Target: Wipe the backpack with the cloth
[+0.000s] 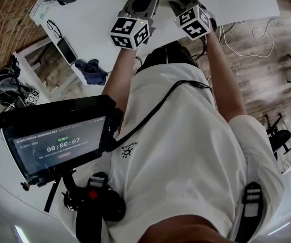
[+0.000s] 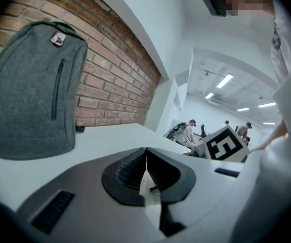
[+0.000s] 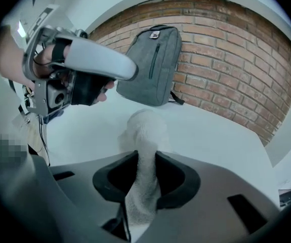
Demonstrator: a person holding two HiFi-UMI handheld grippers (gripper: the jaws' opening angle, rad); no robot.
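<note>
A grey backpack (image 2: 31,90) stands upright against the brick wall at the back of the white table (image 2: 110,135); the right gripper view shows the backpack (image 3: 153,65) ahead as well. My right gripper (image 3: 146,158) is shut on a white cloth (image 3: 145,133), which sticks out past the jaws above the tabletop. My left gripper (image 2: 145,153) is shut, its jaws meeting with nothing between them. In the head view the left gripper (image 1: 140,6) and right gripper (image 1: 183,4) are side by side over the table, well short of the backpack. The left gripper (image 3: 84,67) hangs left of the cloth.
A phone (image 1: 67,50) and glasses (image 1: 54,28) lie near the table's left edge. A blue rag (image 1: 92,71) sits lower down beside it. A monitor (image 1: 59,138) hangs at my chest. Cables (image 1: 246,34) trail off the table's right side.
</note>
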